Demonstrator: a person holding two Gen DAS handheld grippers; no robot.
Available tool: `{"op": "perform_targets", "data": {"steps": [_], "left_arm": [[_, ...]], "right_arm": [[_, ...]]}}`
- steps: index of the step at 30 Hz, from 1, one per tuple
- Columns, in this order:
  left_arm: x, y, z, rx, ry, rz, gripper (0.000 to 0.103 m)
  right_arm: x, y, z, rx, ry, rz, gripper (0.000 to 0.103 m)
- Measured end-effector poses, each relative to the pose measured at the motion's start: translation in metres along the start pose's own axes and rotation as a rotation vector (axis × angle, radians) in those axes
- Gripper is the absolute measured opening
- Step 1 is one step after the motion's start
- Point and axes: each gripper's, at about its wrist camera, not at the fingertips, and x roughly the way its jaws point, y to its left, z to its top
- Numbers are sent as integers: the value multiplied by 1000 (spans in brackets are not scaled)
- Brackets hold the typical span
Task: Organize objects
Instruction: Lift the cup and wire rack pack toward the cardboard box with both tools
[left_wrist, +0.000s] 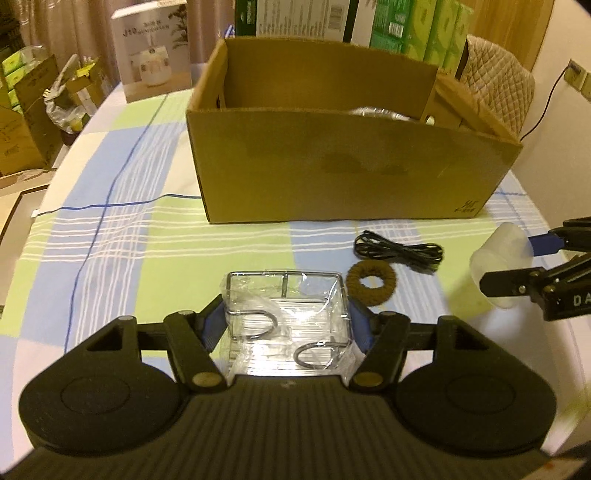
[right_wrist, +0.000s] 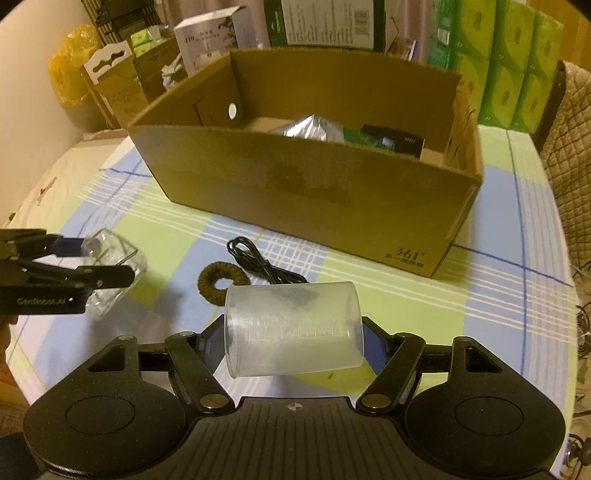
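My left gripper (left_wrist: 288, 314) is shut on a wire rack wrapped in clear plastic (left_wrist: 288, 325), held just above the checked tablecloth (left_wrist: 147, 258). In the right wrist view the left gripper (right_wrist: 92, 260) and its packet (right_wrist: 118, 254) are at the left edge. My right gripper (right_wrist: 293, 332) is shut on a translucent measuring cup (right_wrist: 291, 328), lying sideways between the pads. The cup (left_wrist: 498, 251) and right gripper (left_wrist: 517, 262) also show in the left wrist view. A coiled black cable (left_wrist: 399, 253) and a brown woven ring (left_wrist: 354, 280) lie on the cloth before an open cardboard box (left_wrist: 332, 158).
The box (right_wrist: 295, 184) holds a silver pouch (right_wrist: 306, 127) and a black item (right_wrist: 399, 142). Behind it stand a white product box (left_wrist: 155, 51) and green packs (left_wrist: 424, 29). A quilted chair back (left_wrist: 498, 81) is at the right. The table's rounded edge curves along the left.
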Motion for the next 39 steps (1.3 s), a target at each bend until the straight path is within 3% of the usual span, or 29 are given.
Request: {"op": "perform_targets", "data": {"steps": [19, 39], "left_arm": [[-95, -38, -11, -11, -66, -8, 63], [-119, -50, -8, 2, -93, -21, 63]], "right_arm": [[-80, 17, -9, -13, -91, -17, 69], [-106, 13, -11, -27, -121, -41, 69]]}}
